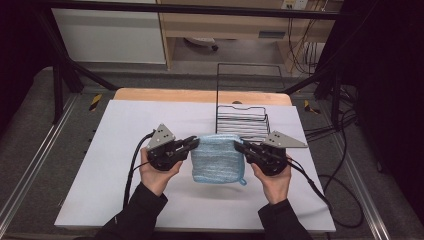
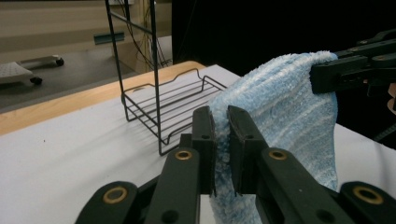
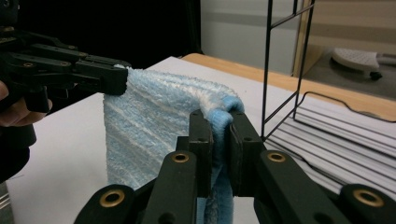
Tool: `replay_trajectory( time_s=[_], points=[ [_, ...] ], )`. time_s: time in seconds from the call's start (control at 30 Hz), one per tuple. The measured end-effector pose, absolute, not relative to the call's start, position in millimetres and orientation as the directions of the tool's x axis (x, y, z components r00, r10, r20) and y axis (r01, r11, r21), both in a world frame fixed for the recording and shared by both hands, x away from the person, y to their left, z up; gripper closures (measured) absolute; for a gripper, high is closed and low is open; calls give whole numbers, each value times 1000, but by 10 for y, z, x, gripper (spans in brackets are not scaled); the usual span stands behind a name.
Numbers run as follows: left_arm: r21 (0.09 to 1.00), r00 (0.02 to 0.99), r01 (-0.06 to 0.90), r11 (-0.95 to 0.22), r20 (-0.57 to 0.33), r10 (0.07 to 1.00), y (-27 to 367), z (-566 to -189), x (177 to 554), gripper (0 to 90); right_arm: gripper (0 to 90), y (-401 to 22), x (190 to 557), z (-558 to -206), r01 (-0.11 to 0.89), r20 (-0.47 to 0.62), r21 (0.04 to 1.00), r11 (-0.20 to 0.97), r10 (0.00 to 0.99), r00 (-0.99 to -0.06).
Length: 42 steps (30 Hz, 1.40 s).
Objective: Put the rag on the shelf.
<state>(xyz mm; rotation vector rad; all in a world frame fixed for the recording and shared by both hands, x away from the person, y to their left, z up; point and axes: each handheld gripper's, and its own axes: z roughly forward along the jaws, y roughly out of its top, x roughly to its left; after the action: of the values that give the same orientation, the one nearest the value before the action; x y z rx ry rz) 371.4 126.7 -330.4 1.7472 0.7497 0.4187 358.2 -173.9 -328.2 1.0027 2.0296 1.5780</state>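
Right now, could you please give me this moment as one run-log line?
left gripper: shut on towel corner | right gripper: shut on towel corner | towel: hanging between grippers | wire rack: behind towel

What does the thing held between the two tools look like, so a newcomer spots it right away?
Start at the white table and find the black wire rack at its far side. Just in front of it hangs a towel, pinched at its top corners by the left tool and right tool. It is the one soft, fluffy, light blue thing there.
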Motion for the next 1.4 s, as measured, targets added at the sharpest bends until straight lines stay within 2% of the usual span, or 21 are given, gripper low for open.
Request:
replay_trajectory(
  time_s=[0.83, 1.4],
  points=[
    [990, 733, 132, -59, -57, 678, 966, -2853, 3883, 820, 821, -1914, 3580, -2772, 134, 37, 990, 52, 810, -585],
    [997, 726, 81, 7, -64, 685, 835, -2579, 4040, 823, 822, -1977, 3657, -2497, 54, -3, 998, 38, 836, -549]
  ],
)
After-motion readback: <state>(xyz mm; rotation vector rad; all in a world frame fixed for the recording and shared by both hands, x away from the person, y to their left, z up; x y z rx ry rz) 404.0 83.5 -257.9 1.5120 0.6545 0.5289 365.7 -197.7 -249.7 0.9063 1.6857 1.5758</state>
